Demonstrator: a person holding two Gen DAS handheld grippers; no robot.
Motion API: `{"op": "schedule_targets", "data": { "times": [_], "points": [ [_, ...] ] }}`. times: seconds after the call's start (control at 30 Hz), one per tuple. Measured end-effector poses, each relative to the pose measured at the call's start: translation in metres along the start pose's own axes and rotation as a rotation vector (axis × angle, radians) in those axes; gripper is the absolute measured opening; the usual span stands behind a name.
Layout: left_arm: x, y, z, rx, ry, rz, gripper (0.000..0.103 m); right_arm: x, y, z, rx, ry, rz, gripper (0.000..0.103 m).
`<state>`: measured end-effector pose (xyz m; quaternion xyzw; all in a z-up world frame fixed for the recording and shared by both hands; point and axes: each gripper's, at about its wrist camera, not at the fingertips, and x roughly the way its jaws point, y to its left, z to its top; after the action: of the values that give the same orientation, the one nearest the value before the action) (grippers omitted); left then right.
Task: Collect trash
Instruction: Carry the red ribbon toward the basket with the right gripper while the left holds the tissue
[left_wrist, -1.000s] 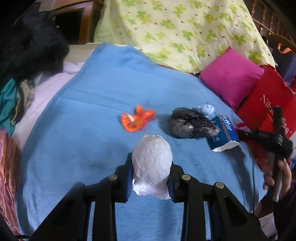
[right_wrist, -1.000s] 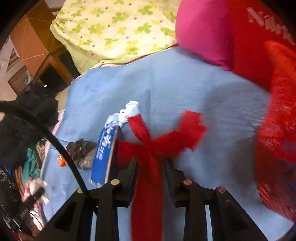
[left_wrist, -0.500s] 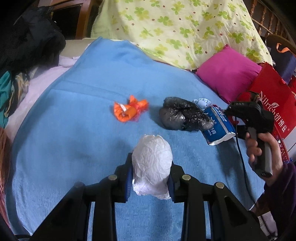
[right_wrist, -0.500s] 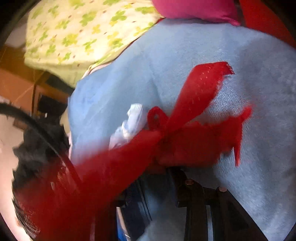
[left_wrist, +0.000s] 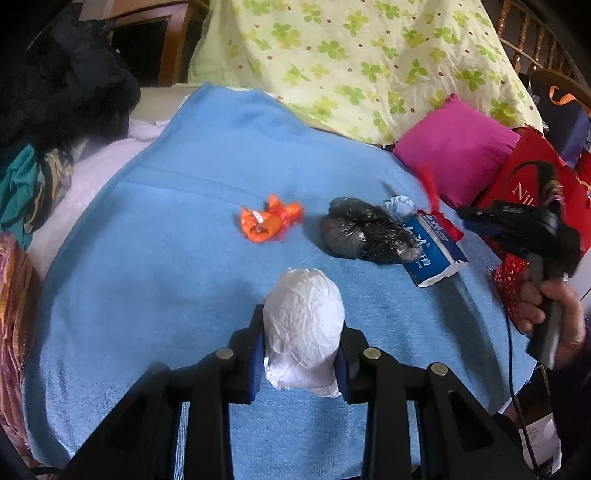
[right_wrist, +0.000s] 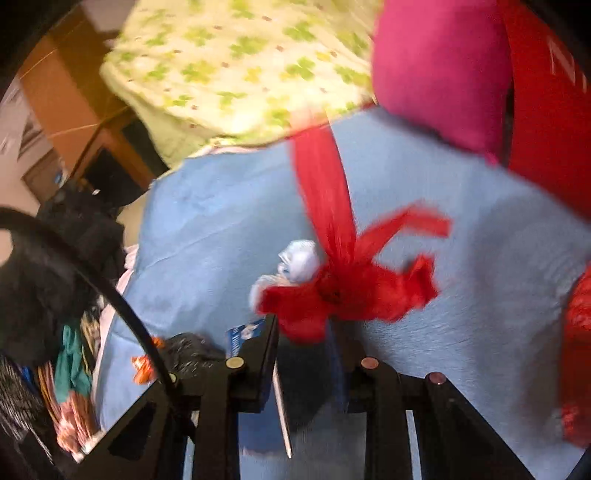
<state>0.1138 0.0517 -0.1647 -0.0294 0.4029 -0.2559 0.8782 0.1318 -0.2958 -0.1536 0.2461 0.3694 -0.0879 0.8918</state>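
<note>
The white crumpled wad (left_wrist: 303, 328) is pinched between the pads of the left gripper (left_wrist: 301, 345) and held above the blue blanket (left_wrist: 166, 206), clear of the surface, probably ready for carrying to a collection point. The red ribbon bow (right_wrist: 347, 291) sits at the fingertips of the right gripper (right_wrist: 306, 332); the view is motion-blurred, so whether the jaws grip it or stand spread cannot be told.

Uncollected trash lies in a loose row on the blanket: an orange wrapper (left_wrist: 269, 223), a black crumpled bag (left_wrist: 365, 232) well apart from it, and a blue-and-white tissue pack (left_wrist: 432, 251) touching the bag's far side. The pack's printing is too small to read.

A red paper bag (left_wrist: 532, 184) stands at the blanket's edge beside a magenta pillow (left_wrist: 454, 147); the likely receptacle, judging by its position. White lettering beginning "Nil" is legible on it; the remainder is hidden behind the right gripper
</note>
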Motion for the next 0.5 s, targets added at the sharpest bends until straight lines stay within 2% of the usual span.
{"op": "schedule_targets", "data": {
  "times": [0.1,0.27,0.43,0.5],
  "points": [
    [-0.004,-0.003,0.0,-0.004,-0.004,-0.003,0.033,-0.034,0.006,-0.003,-0.051,-0.054,0.031,0.028],
    [-0.011,-0.014,0.005,0.015,-0.013,-0.019,0.033,-0.094,-0.002,-0.008,-0.059,-0.121,0.072,0.028],
    [-0.016,-0.044,0.022,0.063,-0.029,-0.071,0.033,-0.15,-0.027,-0.013,-0.047,-0.176,0.085,0.028],
    [-0.016,-0.066,0.032,0.113,-0.04,-0.089,0.033,-0.169,-0.042,-0.012,-0.027,-0.187,0.088,0.028]
  ]
}}
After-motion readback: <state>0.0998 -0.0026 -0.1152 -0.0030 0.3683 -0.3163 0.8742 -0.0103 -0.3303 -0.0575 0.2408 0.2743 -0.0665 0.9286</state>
